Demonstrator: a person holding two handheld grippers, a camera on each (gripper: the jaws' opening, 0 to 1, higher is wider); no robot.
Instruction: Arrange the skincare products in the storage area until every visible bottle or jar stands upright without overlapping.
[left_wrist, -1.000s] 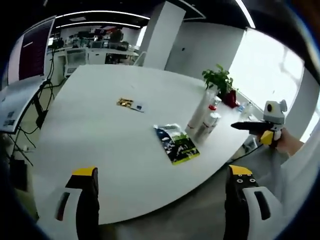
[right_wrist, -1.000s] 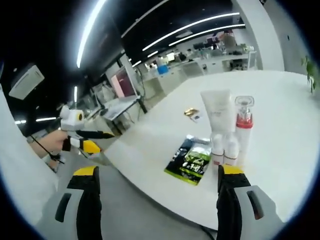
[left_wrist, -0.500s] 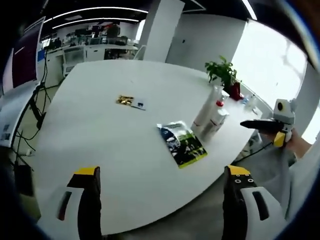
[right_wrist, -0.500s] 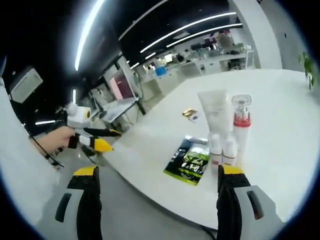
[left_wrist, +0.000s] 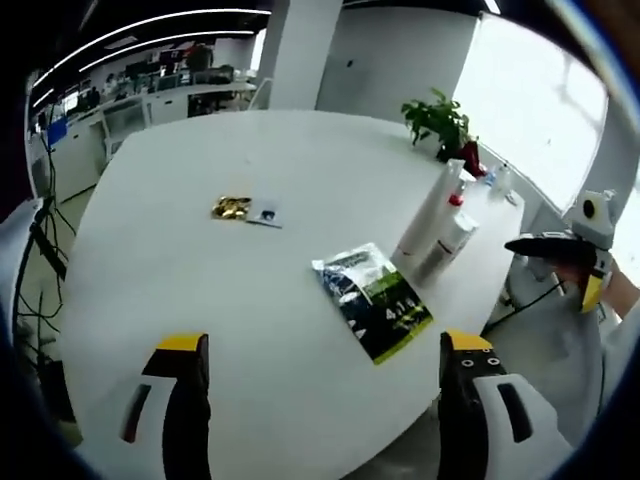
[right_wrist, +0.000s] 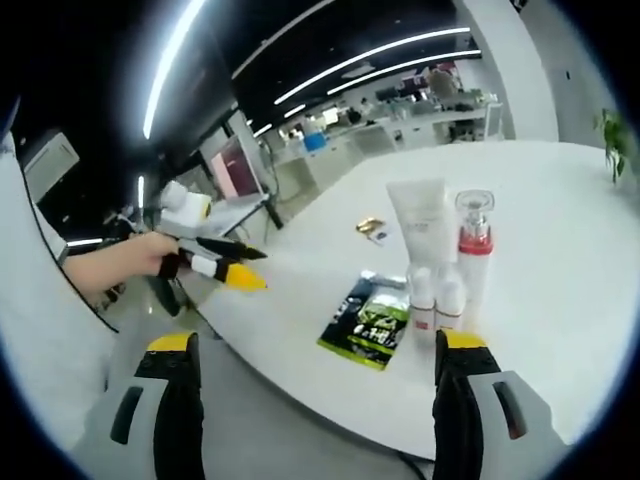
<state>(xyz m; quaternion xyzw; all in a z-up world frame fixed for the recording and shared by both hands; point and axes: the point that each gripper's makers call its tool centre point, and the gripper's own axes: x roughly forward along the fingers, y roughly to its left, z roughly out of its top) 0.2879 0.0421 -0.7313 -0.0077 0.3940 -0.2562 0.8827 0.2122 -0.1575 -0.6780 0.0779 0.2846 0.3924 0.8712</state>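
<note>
Right gripper view: a white tube (right_wrist: 422, 228) and pump bottle (right_wrist: 473, 255) stand upright beside a flat sachet (right_wrist: 369, 320). Both the left gripper (left_wrist: 325, 352) and right gripper (right_wrist: 310, 345) are spread, empty.

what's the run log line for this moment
left tongs open, empty | right tongs open, empty | white tube, pump bottle upright on table | green sachet flat beside them

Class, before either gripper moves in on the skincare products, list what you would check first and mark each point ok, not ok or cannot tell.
1. Left gripper open, empty: ok.
2. Right gripper open, empty: ok.
3. White squeeze tube upright: ok.
4. Clear-capped red-collared pump bottle upright: ok.
5. Two small white bottles upright, not overlapping: ok.
6. Flat green-and-black sachet lying on the white table, counts as a target: cannot tell.
</note>
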